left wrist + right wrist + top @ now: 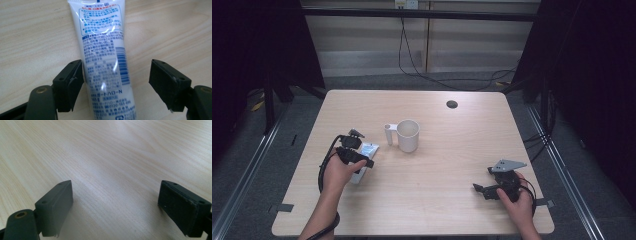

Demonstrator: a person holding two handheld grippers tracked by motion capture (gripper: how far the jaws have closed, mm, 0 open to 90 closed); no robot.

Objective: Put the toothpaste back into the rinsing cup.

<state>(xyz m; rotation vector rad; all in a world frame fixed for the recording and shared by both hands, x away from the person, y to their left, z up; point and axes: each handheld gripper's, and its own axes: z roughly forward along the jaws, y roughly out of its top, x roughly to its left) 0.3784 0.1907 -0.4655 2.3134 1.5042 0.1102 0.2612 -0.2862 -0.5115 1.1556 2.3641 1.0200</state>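
Here the left tool (116, 82) straddles the white tube (106, 60) lying flat on the desk (437, 200) at the mug's (408, 135) eight o'clock, its jaws apart and not yet pinching, so squeezing shut likely comes next, while the right tool (115, 207) gapes empty.

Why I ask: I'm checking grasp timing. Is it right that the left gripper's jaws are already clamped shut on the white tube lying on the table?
Not quite. The left gripper straddles the white tube lying on the table, but its jaws are open: the left gripper view shows a clear gap between the tube and one jaw.
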